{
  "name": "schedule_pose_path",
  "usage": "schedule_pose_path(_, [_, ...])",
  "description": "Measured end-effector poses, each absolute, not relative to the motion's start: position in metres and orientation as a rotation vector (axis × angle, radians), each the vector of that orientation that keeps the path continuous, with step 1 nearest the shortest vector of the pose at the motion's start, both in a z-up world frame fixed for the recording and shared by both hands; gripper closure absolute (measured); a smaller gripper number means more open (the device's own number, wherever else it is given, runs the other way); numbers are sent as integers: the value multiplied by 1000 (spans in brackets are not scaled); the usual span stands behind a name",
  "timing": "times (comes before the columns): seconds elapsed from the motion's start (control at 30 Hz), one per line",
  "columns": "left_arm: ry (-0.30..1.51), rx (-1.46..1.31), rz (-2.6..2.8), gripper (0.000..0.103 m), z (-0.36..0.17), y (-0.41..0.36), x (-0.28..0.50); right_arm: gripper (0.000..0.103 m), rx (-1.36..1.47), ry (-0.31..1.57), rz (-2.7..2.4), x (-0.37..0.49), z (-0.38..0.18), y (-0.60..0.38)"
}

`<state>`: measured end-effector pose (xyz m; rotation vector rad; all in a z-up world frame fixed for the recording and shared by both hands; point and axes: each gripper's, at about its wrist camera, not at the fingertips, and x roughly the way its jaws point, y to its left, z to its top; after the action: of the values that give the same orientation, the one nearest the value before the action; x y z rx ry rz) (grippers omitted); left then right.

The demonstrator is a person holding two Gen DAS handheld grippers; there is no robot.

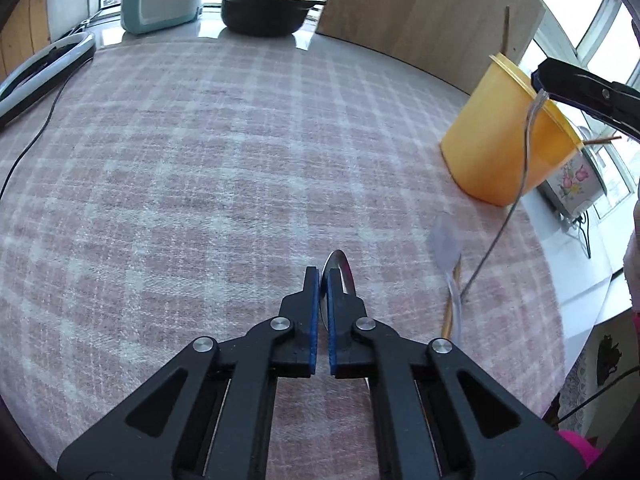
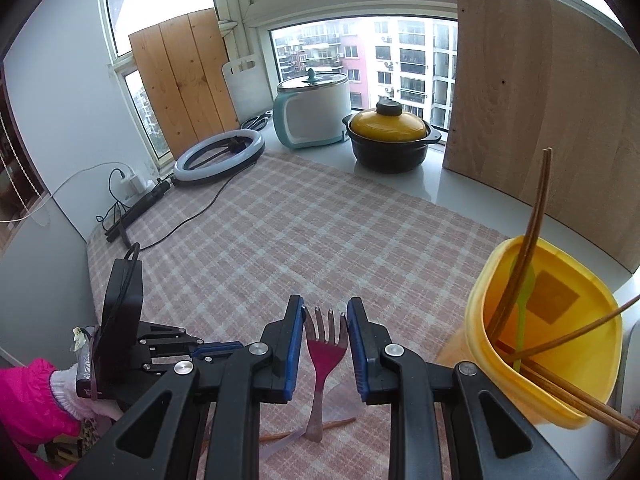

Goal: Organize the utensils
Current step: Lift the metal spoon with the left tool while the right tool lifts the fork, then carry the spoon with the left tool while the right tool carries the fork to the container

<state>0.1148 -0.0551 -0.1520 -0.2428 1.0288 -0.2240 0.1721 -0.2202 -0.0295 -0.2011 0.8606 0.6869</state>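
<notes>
1. While the left gripper sits low over the plaid cloth, its jaws pinch a metal spoon; the bowl pokes out past the blue pads.
2. Right gripper jaws grip a fork by its head, tines up, handle tip down on the cloth.
3. A loose chopstick and a clear spatula lie just beside that tip.
4. Yellow cup, right of the fork, holds chopsticks and a green utensil.
5. Far edge: black pot with yellow lid, teal cooker, ring light.
</notes>
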Motion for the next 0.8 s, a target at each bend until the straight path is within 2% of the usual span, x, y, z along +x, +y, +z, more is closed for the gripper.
schedule_pose_path(0.63, [1086, -27, -267, 102, -149, -109, 122, 82, -159, 857, 669, 168, -29, -234])
schedule_pose_path(0.8, [1066, -111, -251, 103, -143, -98, 120, 82, -151, 853, 670, 166, -27, -236])
